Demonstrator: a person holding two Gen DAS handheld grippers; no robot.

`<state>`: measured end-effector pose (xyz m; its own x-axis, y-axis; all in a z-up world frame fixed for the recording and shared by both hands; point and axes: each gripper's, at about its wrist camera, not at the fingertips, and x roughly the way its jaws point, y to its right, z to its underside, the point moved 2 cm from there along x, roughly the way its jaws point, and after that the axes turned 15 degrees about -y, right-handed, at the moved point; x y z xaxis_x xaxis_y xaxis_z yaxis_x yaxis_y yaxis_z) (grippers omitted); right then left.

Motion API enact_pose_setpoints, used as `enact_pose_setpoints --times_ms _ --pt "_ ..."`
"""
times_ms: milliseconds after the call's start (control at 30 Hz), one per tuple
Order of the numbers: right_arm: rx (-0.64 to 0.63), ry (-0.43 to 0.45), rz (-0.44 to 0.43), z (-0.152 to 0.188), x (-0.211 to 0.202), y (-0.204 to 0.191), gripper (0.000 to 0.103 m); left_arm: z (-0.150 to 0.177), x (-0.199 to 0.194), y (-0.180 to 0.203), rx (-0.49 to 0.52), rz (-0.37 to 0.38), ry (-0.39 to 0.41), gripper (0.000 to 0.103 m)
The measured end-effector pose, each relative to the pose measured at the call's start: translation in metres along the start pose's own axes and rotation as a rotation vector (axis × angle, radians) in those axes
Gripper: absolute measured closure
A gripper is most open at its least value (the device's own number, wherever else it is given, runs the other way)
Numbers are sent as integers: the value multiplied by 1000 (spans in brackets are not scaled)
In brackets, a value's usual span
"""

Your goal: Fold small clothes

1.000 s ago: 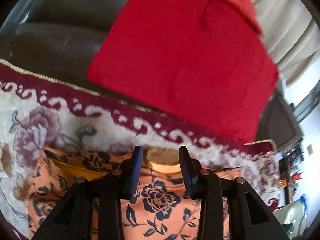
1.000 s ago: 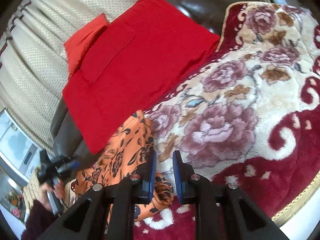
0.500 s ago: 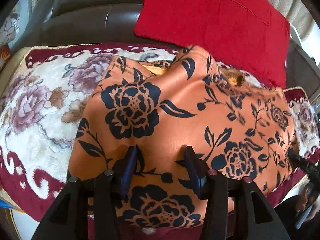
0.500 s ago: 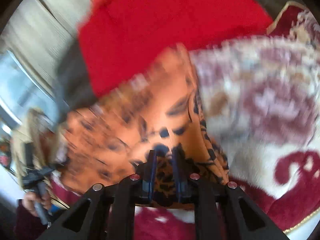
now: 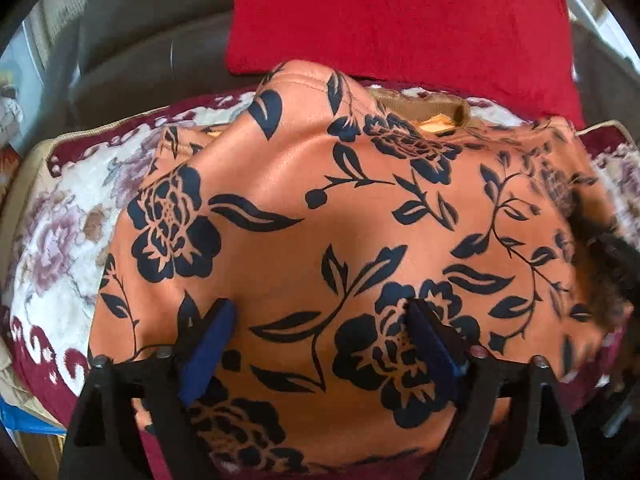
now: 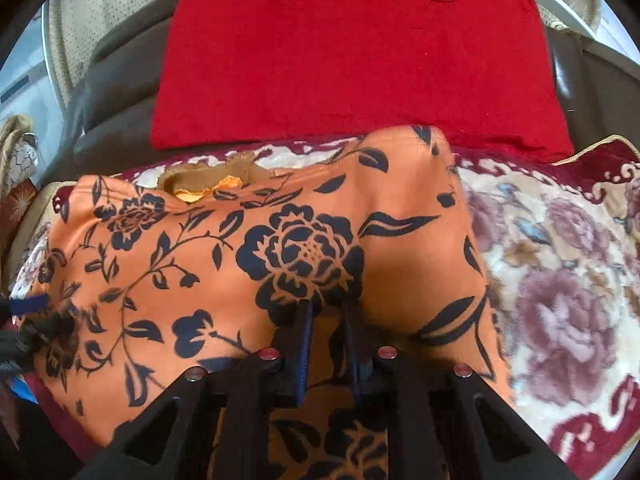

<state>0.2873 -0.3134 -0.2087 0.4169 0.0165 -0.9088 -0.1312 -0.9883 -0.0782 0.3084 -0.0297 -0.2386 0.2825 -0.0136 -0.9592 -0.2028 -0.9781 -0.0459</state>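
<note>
Draped over a dark sofa [image 6: 116, 92], a floral blanket [image 6: 560, 280] in cream, mauve and maroon carries the orange garment [image 5: 320, 200] with its navy flower print. That garment is spread crumpled across the blanket, directly under and ahead of both pairs of fingers, its brown neckband [image 5: 420, 102] lying at the far edge. The left gripper [image 5: 320, 316] is seen with its blue fingers [image 5: 208, 340] set wide; they have just been opening, and the cloth lies loose beneath and between them without being pinched. The right gripper [image 6: 326, 312] is seen with its fingers [image 6: 304, 344] drawn narrow, a fold of the orange cloth being clamped between them and bunched up around the tips. Beyond the garment, past the fingertips, a red cushion [image 6: 352, 60] is propped against the sofa back. A pale curtain [image 6: 100, 4] is visible behind the sofa, to the far left of the right fingers.
</note>
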Motion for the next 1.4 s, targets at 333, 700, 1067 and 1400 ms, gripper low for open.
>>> enact_pose_setpoints --times_ms 333,700,1067,1400 --pt "-31 3 24 3 -4 -3 84 8 6 19 22 -58 49 0" --pt "-60 23 58 5 -4 -7 84 25 5 17 13 -38 60 0" --pt "-76 94 -39 15 -23 -13 84 49 -32 -53 -145 -164 68 0" --pt "-214 -24 -169 31 -11 -51 84 40 -31 -89 -214 -109 1 0"
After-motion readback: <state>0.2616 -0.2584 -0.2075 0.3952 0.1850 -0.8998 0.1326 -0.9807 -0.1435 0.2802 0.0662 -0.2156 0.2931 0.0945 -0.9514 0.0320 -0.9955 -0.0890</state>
